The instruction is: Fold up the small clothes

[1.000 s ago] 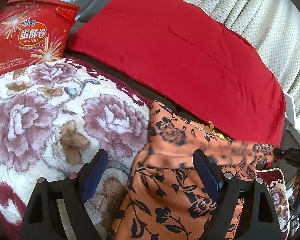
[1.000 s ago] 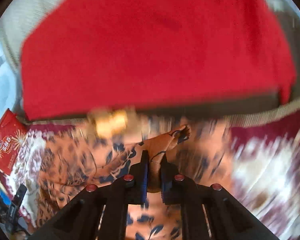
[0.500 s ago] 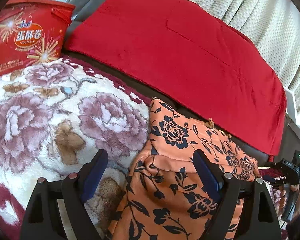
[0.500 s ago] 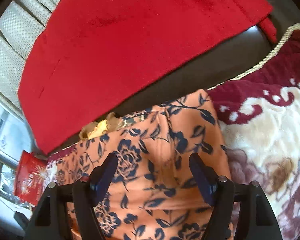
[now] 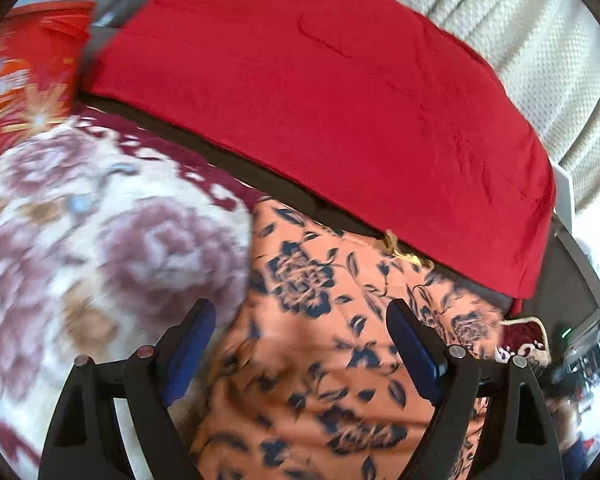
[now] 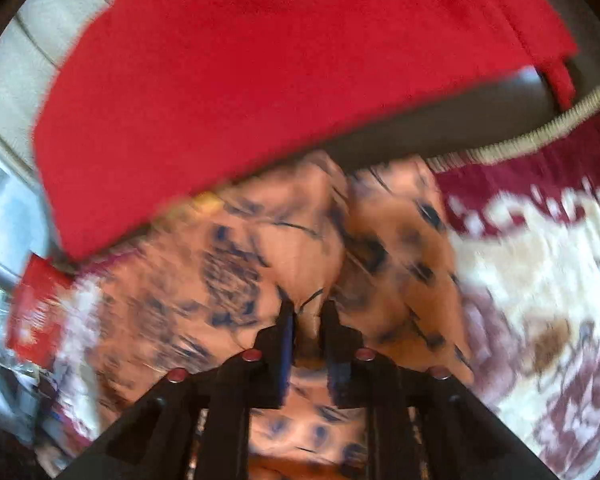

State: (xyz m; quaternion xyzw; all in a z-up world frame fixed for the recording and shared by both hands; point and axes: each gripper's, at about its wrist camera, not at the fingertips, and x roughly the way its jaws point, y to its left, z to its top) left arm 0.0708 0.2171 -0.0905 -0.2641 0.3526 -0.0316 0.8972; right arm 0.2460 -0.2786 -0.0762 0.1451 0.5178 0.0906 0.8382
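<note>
Now the right gripper [image 6: 306, 316] has just been closing — its fingers [image 6: 286, 332] pinch a raised fold of the orange floral garment [image 6: 236, 280], cloth bunched up between them. The left gripper [image 5: 300, 332] hangs spread wide above the same garment [image 5: 316, 344], nothing in its grasp. The garment lies on the flowered plush blanket [image 5: 100, 240], its far edge just beside the red cloth [image 5: 320, 100] draped behind. Off at the left stands a red box [image 5: 24, 76] — all a bit blurred.
</note>
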